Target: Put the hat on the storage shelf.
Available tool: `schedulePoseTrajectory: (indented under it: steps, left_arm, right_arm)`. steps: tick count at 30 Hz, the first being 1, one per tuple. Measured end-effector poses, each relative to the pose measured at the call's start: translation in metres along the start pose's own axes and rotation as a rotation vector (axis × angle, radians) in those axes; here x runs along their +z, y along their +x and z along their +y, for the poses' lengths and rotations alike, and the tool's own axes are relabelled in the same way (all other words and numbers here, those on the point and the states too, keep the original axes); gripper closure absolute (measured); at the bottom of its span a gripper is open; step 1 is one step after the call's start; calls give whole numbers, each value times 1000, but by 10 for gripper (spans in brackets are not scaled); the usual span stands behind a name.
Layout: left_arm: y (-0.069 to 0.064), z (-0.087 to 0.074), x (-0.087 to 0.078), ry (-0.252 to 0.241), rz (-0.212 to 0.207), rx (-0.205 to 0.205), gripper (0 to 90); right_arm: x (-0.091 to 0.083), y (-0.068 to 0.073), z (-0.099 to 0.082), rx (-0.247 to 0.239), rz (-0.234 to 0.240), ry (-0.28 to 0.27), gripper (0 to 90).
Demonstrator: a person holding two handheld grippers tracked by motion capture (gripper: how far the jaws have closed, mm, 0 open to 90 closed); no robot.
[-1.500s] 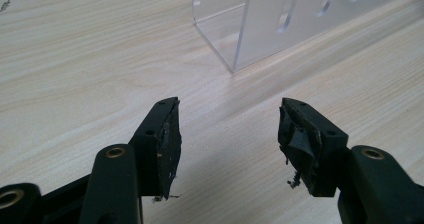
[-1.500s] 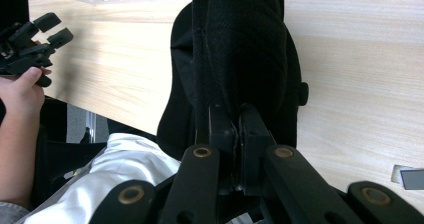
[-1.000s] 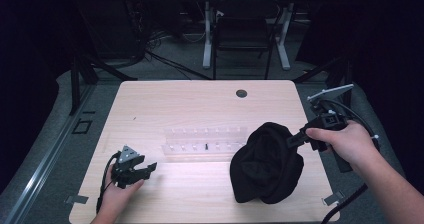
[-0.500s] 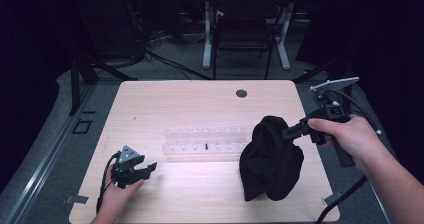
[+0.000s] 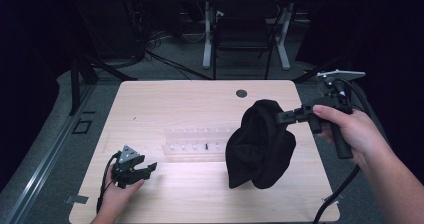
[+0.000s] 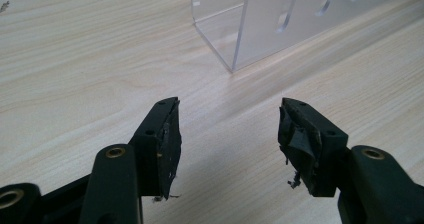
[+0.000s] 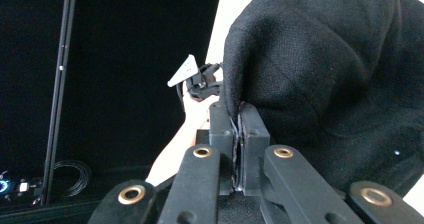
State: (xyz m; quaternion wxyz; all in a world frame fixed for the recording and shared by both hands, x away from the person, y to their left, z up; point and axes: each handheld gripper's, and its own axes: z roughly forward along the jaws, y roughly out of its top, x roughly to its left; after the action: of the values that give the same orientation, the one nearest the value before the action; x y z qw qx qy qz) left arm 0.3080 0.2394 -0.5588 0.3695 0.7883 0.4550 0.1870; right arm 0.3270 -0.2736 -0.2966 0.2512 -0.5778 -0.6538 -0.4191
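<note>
The right gripper [image 5: 280,118] pinched a soft, knitted black cloth [image 5: 260,146], draped at the desk's [image 5: 165,99] three o'clock; the left gripper [image 5: 145,170] gaped empty.

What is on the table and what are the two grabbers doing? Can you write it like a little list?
held thing: floppy black cloth hat, hanging, lower part near the tabletop
right gripper: jaws shut on the hat's edge
left gripper: jaws open, nothing between them, low over the table
also there: clear plastic rack with slots, left of the hat
surface: light wooden table
</note>
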Motion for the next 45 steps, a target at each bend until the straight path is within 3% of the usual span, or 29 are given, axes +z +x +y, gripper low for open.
schedulePoseTrajectory:
  steps: [8,19,37,45]
  left_arm:
    - [0,0,-1,0,0,-1,425]
    - [0,0,-1,-3,-4,2,425]
    - [-1,2,-2,14,-14,9,425]
    - [-7,4,-3,-7,-34,22,426]
  right_arm:
    - [12,11,13,-62,10,-25,878]
    - [30,21,32,-85,25,-63,878]
    - [54,27,65,-70,31,-150,878]
    - [69,27,78,-57,30,-177,879]
